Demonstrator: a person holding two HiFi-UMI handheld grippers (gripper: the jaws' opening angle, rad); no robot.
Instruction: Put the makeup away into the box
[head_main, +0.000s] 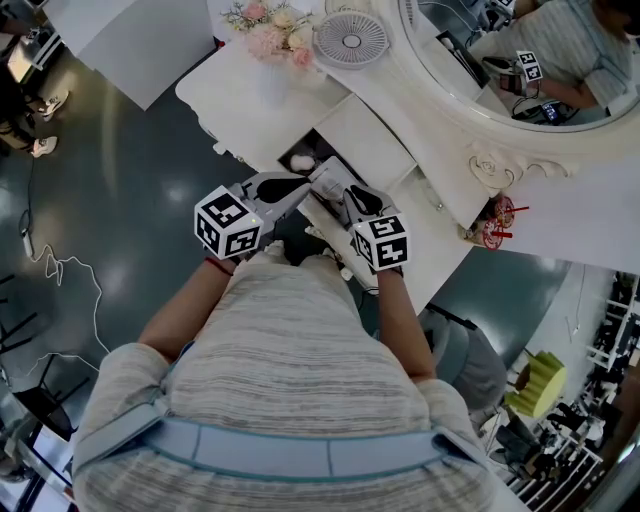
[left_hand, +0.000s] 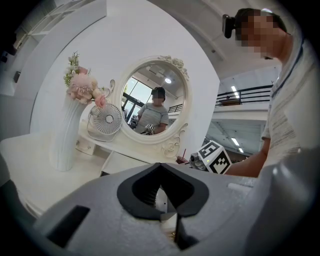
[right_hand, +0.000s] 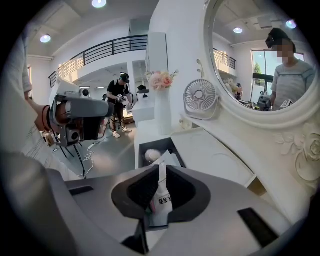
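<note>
Left hand-held gripper (left_hand: 163, 199) has its jaws drawn in on the near end of a white makeup packet (right_hand: 161, 192), it seems; right hand-held gripper (right_hand: 159, 176) is closed tight on the same packet, held above the worktop (head_main: 240, 95); box (right_hand: 141, 149) sits open just beyond; 1 pale puff (right_hand: 152, 155) already inside; packet not yet in, so stowing is still left.

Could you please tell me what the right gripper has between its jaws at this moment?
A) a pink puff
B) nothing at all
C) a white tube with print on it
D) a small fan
C: in the right gripper view the right gripper is shut on the white tube, while the pink puff lies in the open box beyond.
</note>
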